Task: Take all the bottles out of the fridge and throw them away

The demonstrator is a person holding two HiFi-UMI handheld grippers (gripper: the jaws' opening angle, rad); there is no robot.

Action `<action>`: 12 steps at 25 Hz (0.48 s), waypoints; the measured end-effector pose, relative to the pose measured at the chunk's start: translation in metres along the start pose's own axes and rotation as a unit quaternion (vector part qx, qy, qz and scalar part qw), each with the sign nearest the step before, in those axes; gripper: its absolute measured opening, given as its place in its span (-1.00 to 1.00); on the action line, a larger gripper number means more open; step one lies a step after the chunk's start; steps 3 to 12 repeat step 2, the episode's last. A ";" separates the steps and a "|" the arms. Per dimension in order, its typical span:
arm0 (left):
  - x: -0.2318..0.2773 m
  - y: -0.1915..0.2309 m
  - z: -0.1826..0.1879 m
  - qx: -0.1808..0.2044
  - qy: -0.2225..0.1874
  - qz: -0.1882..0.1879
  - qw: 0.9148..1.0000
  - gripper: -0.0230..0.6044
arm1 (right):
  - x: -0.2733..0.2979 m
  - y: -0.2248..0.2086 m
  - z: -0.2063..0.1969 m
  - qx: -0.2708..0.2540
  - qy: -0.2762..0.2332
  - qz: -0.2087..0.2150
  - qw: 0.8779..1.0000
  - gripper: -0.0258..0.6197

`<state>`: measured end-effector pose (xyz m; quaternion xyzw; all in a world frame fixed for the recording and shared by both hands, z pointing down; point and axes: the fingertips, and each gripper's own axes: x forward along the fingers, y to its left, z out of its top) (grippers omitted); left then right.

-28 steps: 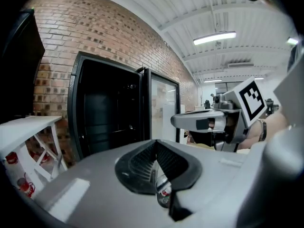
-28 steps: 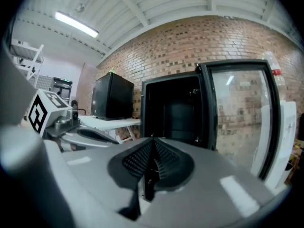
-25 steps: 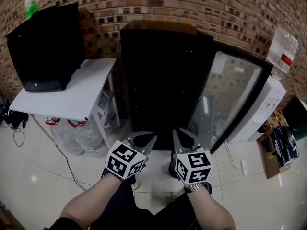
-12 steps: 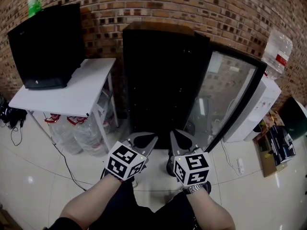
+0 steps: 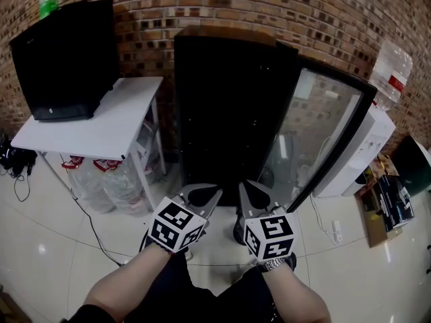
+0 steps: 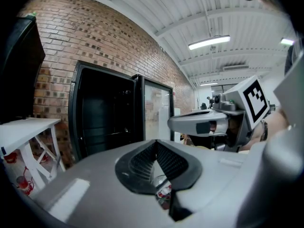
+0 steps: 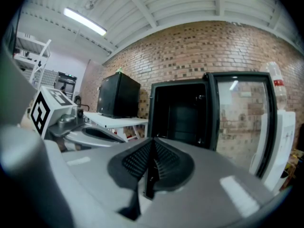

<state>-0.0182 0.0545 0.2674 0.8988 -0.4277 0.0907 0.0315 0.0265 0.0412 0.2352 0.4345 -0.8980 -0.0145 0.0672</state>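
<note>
Bottles not visible: tall black fridge [image 5: 229, 113] at 12 o'clock, interior dark, glass door [image 5: 323, 133] swung open at 2 o'clock. Grey left gripper [image 6: 156, 141] and right gripper [image 7: 153, 139] both closed, empty. Risks: a blind reach topples bottles; right gripper clips door.

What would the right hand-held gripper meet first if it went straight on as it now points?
The right hand-held gripper would probably reach the open fridge; nothing visible stands between, though depth is unclear.
</note>
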 end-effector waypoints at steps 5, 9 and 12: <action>0.000 0.000 -0.001 0.000 0.001 0.000 1.000 -0.91 | 0.000 0.001 -0.002 -0.001 0.001 0.000 1.000 -0.92; 0.000 0.000 -0.001 0.000 0.001 0.000 1.000 -0.91 | 0.000 0.001 -0.002 -0.001 0.001 0.000 1.000 -0.92; 0.000 0.000 -0.001 0.000 0.001 0.000 1.000 -0.91 | 0.000 0.001 -0.002 -0.001 0.001 0.000 1.000 -0.92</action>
